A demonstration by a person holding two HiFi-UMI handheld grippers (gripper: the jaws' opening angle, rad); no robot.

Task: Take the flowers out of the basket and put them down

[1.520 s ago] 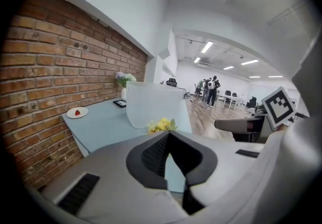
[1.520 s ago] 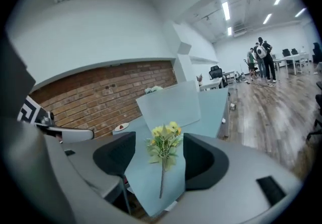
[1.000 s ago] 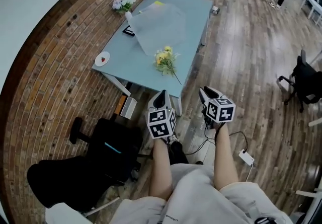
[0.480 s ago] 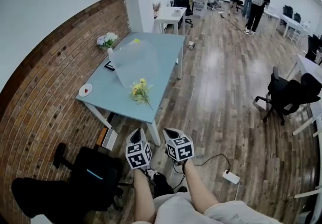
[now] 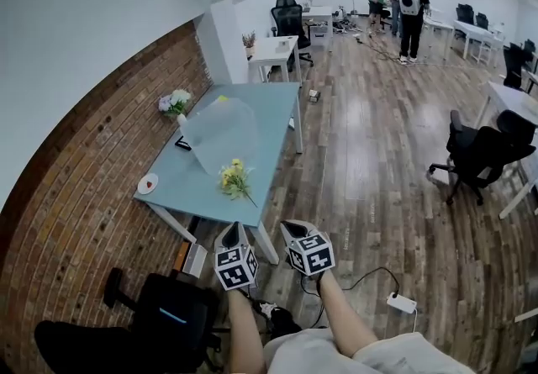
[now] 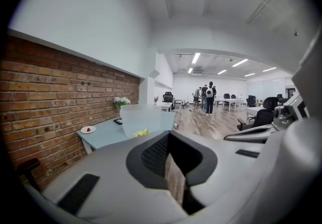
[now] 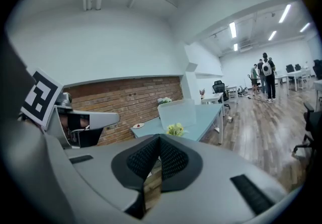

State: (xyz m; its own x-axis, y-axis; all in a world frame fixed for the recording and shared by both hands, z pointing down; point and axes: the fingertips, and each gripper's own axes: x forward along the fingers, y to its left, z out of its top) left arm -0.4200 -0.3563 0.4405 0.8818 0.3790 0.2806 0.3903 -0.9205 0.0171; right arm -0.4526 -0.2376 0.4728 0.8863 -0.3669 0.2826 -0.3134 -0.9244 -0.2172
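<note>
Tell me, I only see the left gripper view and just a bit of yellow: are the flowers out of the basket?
Observer: Yes. The head view shows the flowers lying on the table, in front of the basket.
Operator: Is my other gripper holding something?
Observer: No. The right gripper is shut, with nothing in it.
Operator: What's on the floor by me?
Observer: A white power strip with its cable, on your right.
</note>
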